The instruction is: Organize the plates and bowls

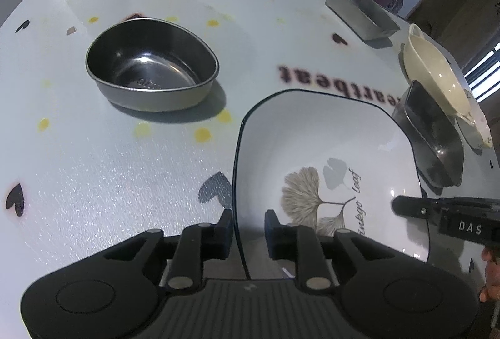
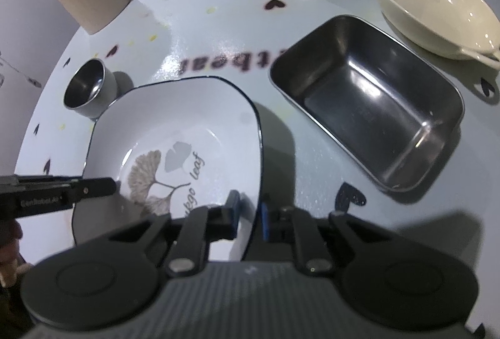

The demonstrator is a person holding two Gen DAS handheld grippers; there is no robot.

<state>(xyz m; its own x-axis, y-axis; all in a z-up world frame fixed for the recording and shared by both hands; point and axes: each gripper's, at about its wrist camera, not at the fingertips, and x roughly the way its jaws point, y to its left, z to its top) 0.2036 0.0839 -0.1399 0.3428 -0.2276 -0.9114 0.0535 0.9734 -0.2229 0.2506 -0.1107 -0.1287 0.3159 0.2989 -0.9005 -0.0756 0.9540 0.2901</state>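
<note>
left gripper [image 1: 248,232] | angled down | jaws astride plate [image 1: 328,157] rim

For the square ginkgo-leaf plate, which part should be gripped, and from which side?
Grip the thin raised rim of the ginkgo-leaf plate, probably from its two opposite edges, one finger inside and one outside. The left gripper and right gripper straddle it that way.

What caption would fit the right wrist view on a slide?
Two claws hold a square white plate by opposite edges, beside a steel tray.
</note>
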